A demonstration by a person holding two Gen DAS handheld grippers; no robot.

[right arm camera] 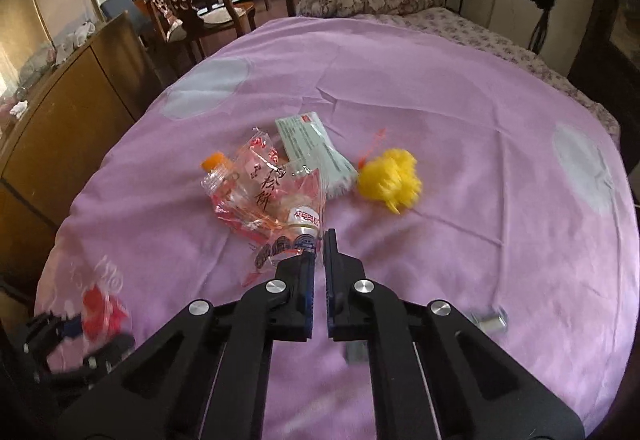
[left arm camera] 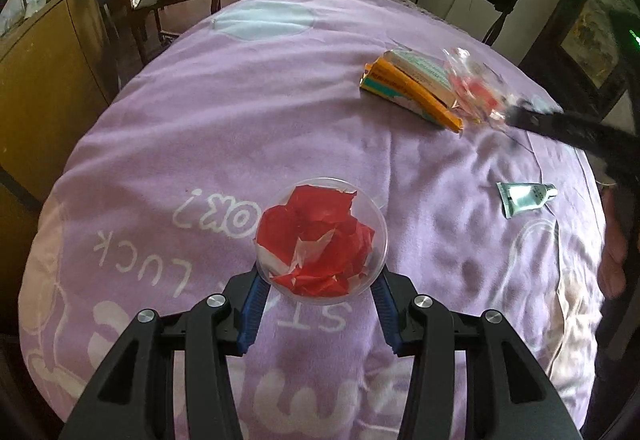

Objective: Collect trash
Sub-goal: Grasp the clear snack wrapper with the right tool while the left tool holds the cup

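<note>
Our left gripper (left arm camera: pixel 320 272) clamps a clear cup (left arm camera: pixel 322 236) stuffed with red paper (left arm camera: pixel 316 236) above the purple blanket (left arm camera: pixel 240 111). Our right gripper (right arm camera: pixel 320 240) is pinched tight on a clear wrapper (right arm camera: pixel 268 195), which lies on that blanket beside a yellow pompom (right arm camera: pixel 390 179).

The near and far stretches of the bed (right arm camera: pixel 440 87) lie open to a hand; the middle is crowded by a plastic wrapper (right arm camera: pixel 264 195), a pale packet (right arm camera: pixel 316 151) and a yellow pompom (right arm camera: pixel 390 179); a small tube (left arm camera: pixel 524 197) lies at the right; a wooden cabinet (right arm camera: pixel 72 111) bounds the left.
</note>
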